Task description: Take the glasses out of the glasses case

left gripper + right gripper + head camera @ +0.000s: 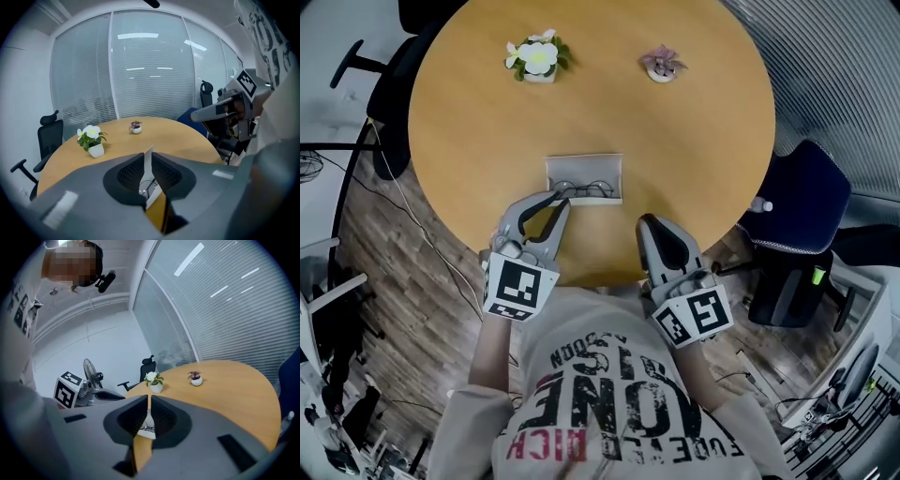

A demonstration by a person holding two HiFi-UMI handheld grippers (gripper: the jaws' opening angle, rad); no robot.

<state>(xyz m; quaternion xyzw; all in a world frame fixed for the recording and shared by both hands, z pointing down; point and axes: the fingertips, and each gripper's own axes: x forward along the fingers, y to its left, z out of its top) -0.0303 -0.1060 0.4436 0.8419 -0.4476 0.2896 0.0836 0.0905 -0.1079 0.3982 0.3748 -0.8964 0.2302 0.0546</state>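
Note:
An open white glasses case (581,165) lies near the front edge of the round wooden table (694,141), with dark-rimmed glasses (587,191) inside it. My left gripper (562,197) reaches the case's front left corner, its jaws a narrow gap apart with nothing pressed between the pads. In the left gripper view, the case (149,190) shows through that slit between the jaws of the left gripper (149,161). My right gripper (648,223) hangs shut and empty to the right of the case, near the table's edge. From the right gripper (149,411) a sliver of the case (146,432) is visible.
A white-flowered plant in a white pot (538,59) and a small pink plant (662,64) stand at the table's far side. A blue chair (802,202) is at the right, a black office chair (389,84) at the left.

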